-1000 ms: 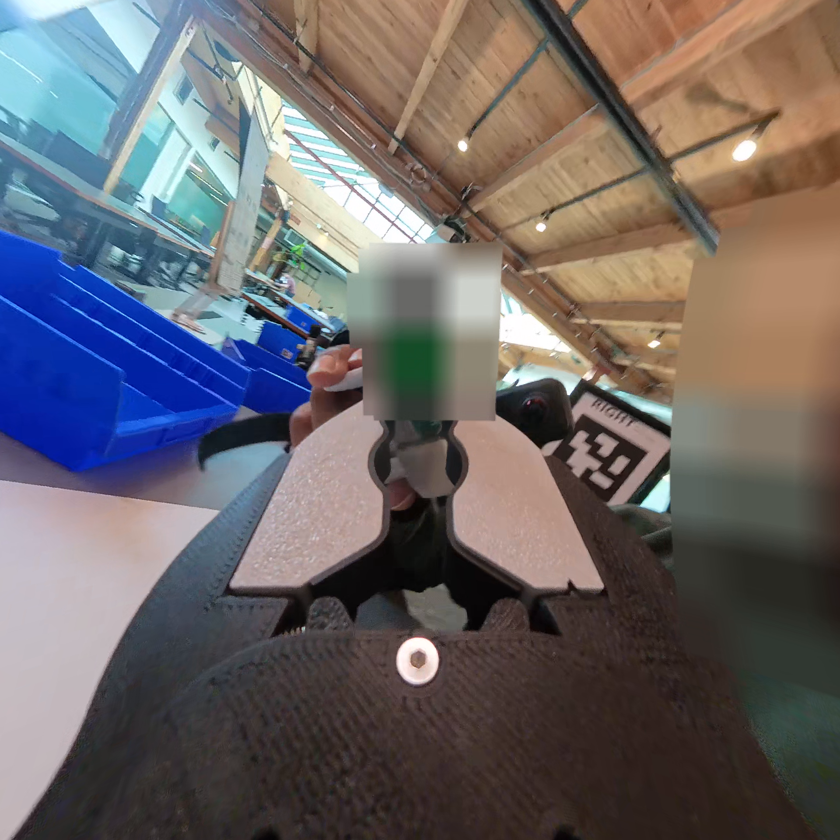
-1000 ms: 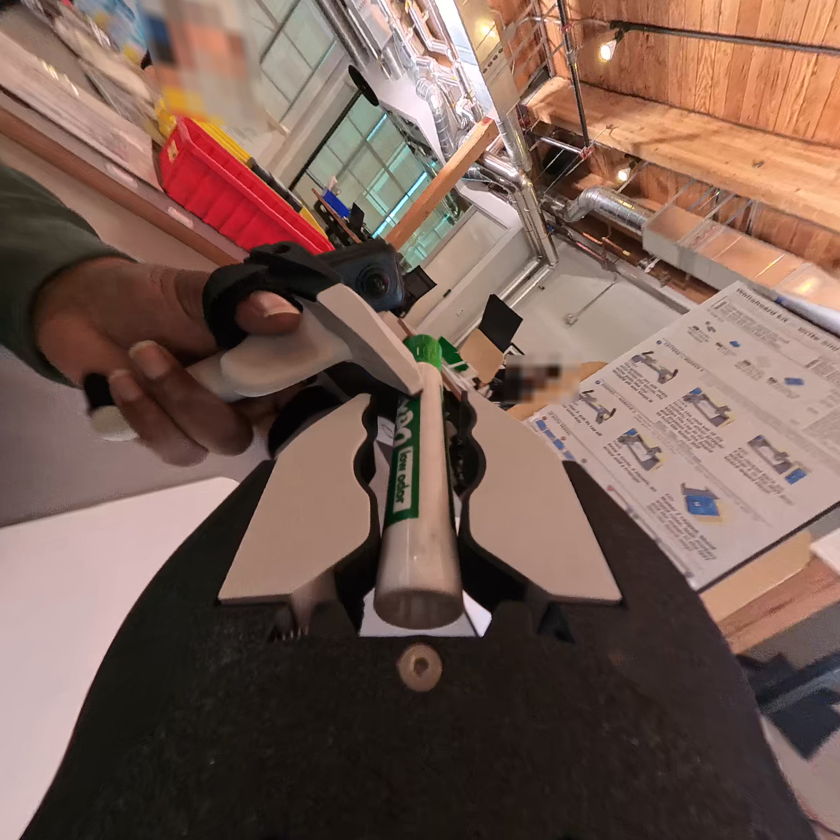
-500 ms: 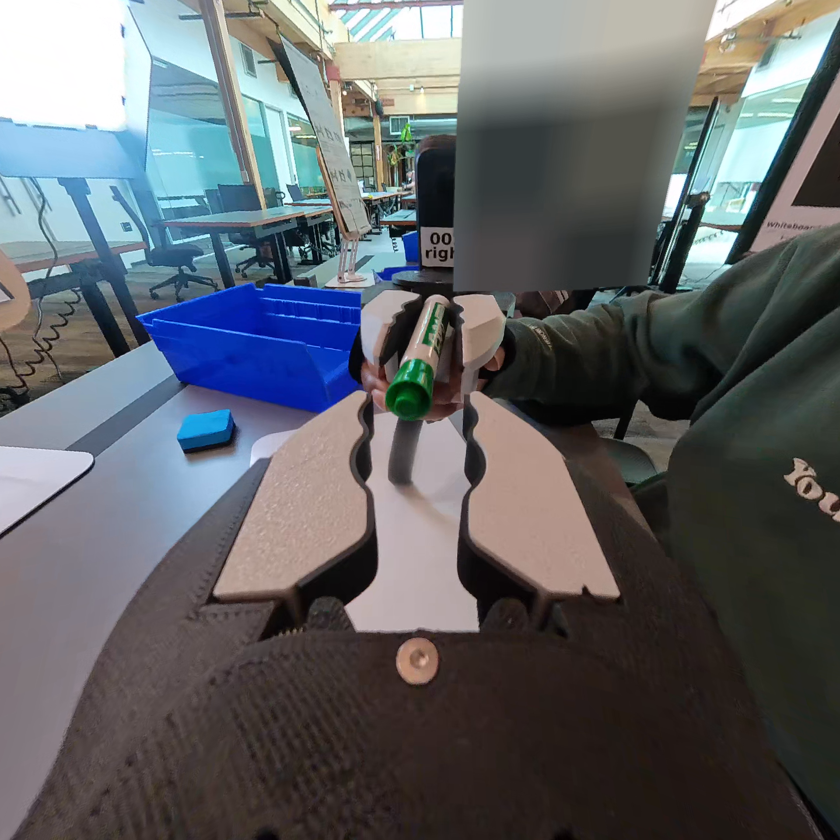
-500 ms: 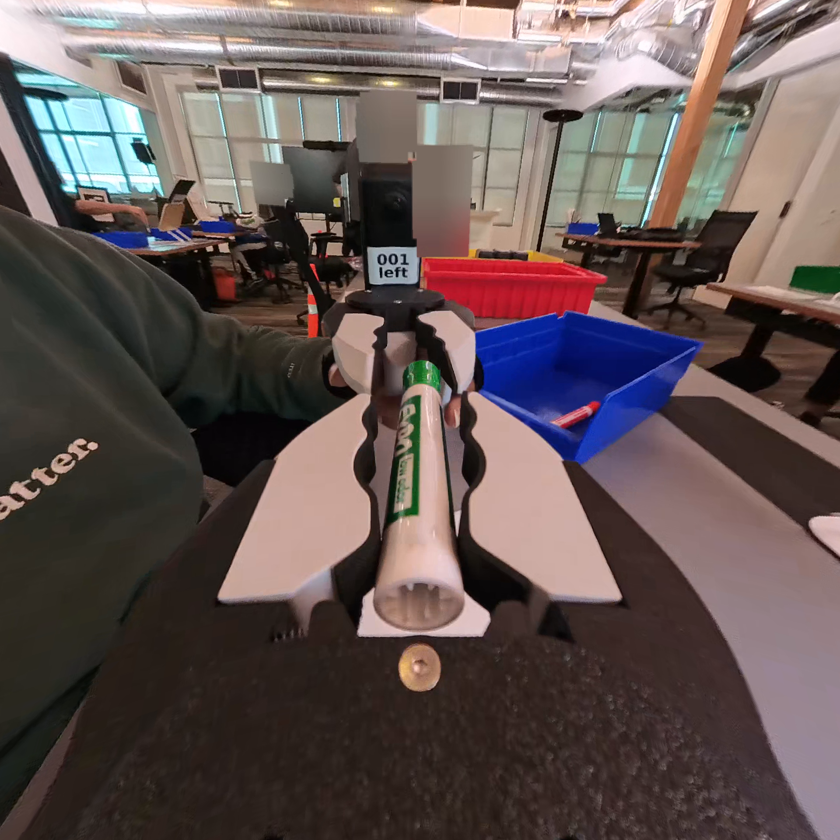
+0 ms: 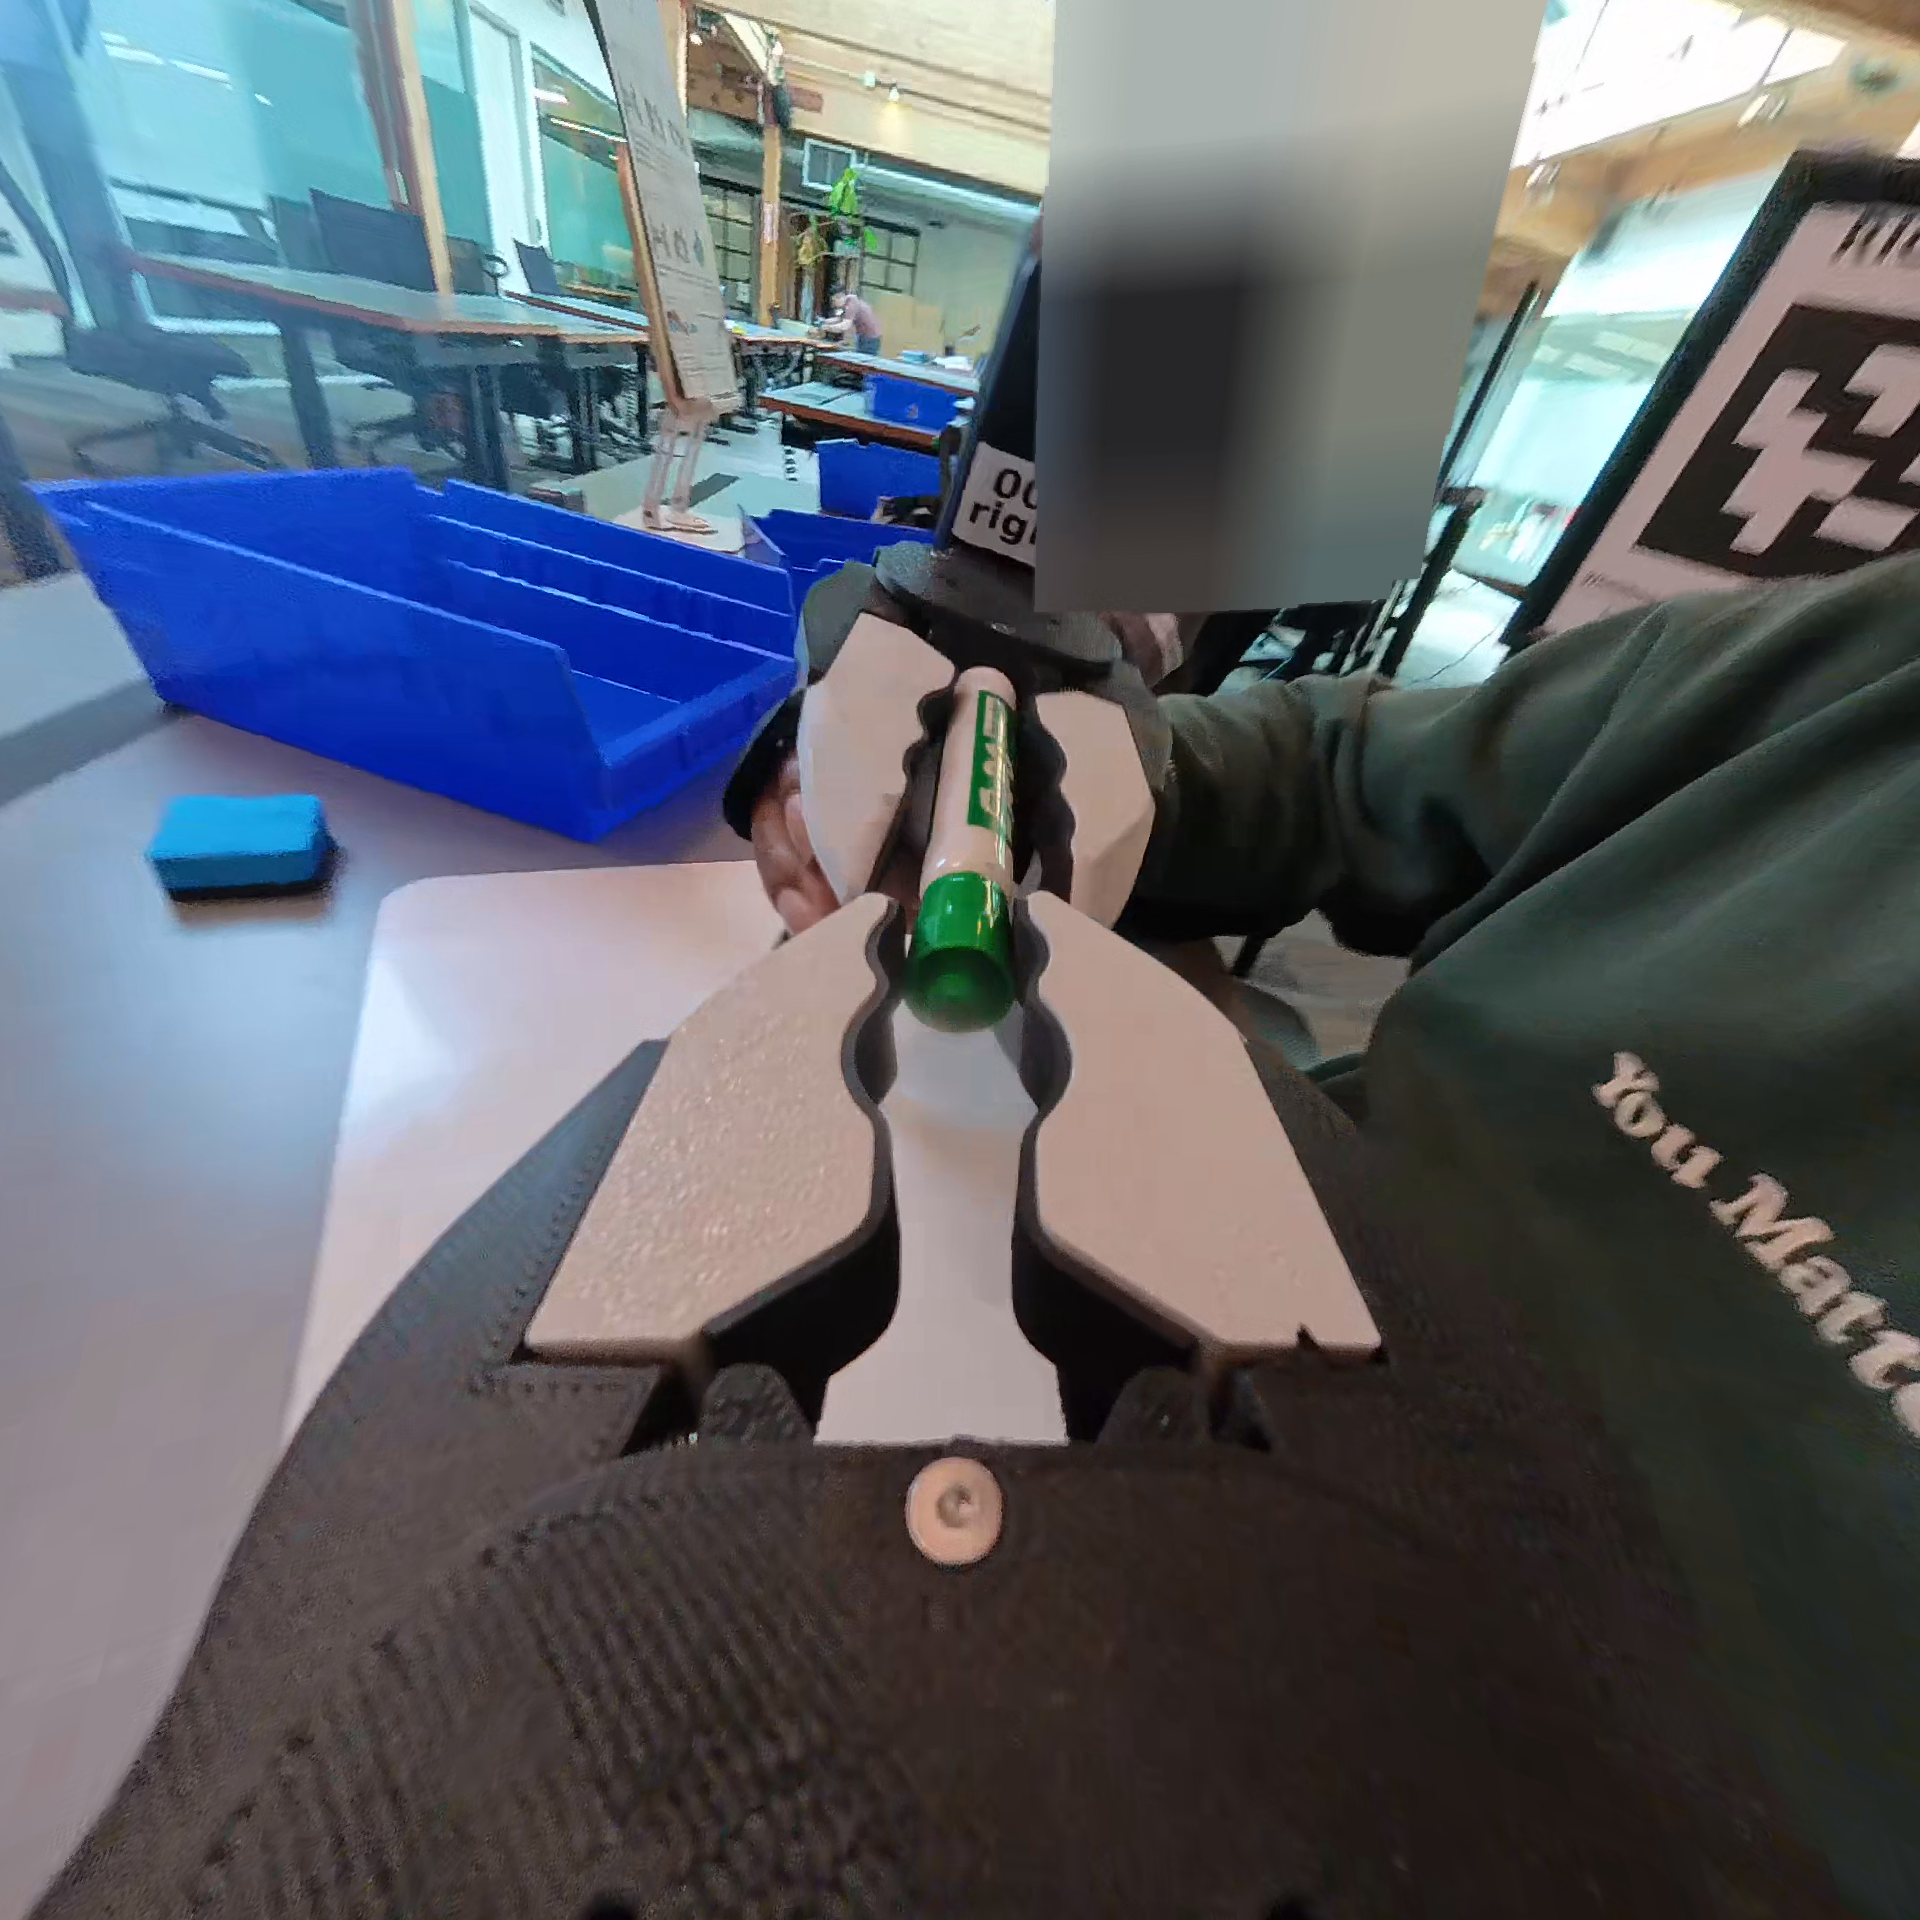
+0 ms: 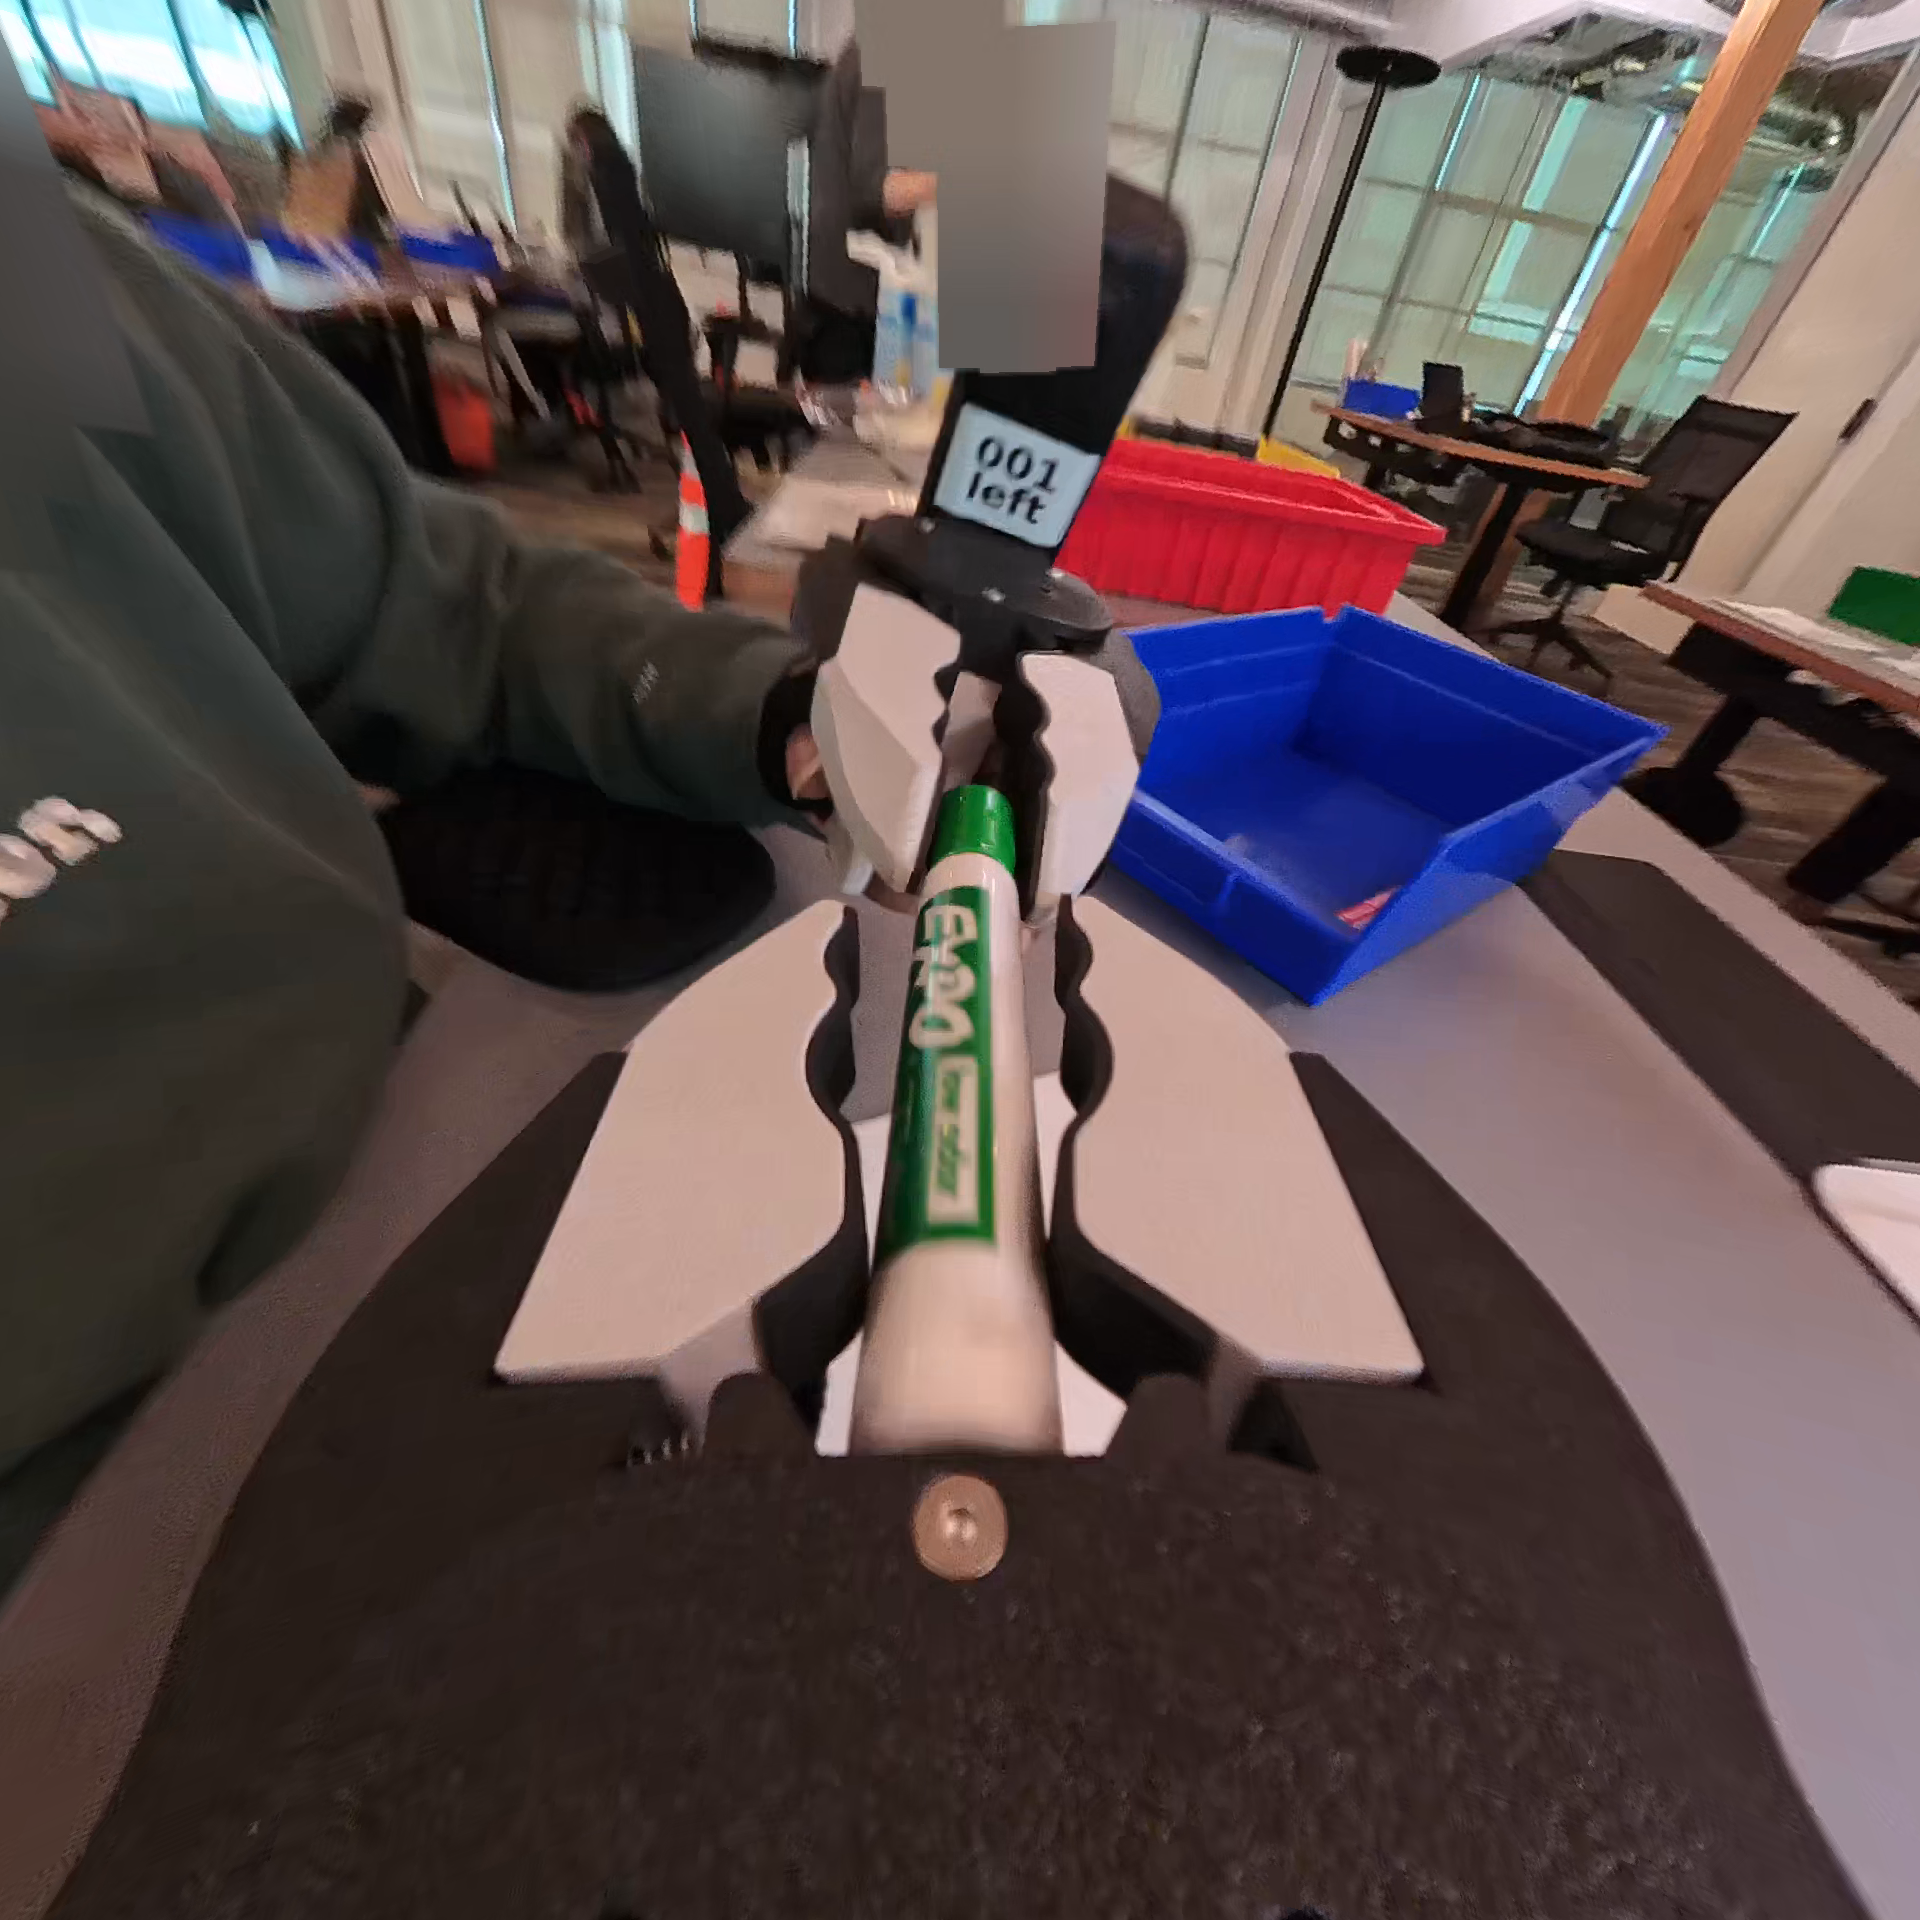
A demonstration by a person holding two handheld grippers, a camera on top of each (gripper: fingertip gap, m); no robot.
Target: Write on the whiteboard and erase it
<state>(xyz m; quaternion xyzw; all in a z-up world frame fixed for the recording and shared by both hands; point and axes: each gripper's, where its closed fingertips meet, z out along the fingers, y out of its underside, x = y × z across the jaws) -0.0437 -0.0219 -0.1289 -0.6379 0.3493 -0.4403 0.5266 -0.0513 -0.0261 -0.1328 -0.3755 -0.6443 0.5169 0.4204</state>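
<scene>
A green-capped whiteboard marker [image 6: 940, 1143] lies lengthwise between my right gripper's [image 6: 956, 925] fingers, which are shut on its white barrel. The two grippers face each other tip to tip. My left gripper [image 5: 961, 925] is shut on the marker's green cap [image 5: 951, 966], with a fingertip against each side. The right wrist view shows the same: the cap [image 6: 971, 831] sits between the left gripper's [image 6: 977, 862] fingers. The small whiteboard [image 5: 540, 1039] lies flat on the table under the left gripper. A blue eraser [image 5: 239, 857] rests on the table left of the board.
A long blue bin [image 5: 416, 644] stands behind the board. In the right wrist view a blue bin [image 6: 1507, 769] holds a red marker [image 6: 1361, 914], with a red bin [image 6: 1247, 540] behind it. Another white board corner [image 6: 1870, 1216] lies at the right. The person's green sleeve [image 5: 1455, 790] is close. Left and right tips are no more than a few centimetres apart. The right tips stand about 30 cm off the blue eraser [image 5: 239, 857].
Both grippers tipped down from the ceiling to face each other over the table. The left gripper moved up to the marker and its jaws narrowed onto the green cap. The right kept hold of the marker.
</scene>
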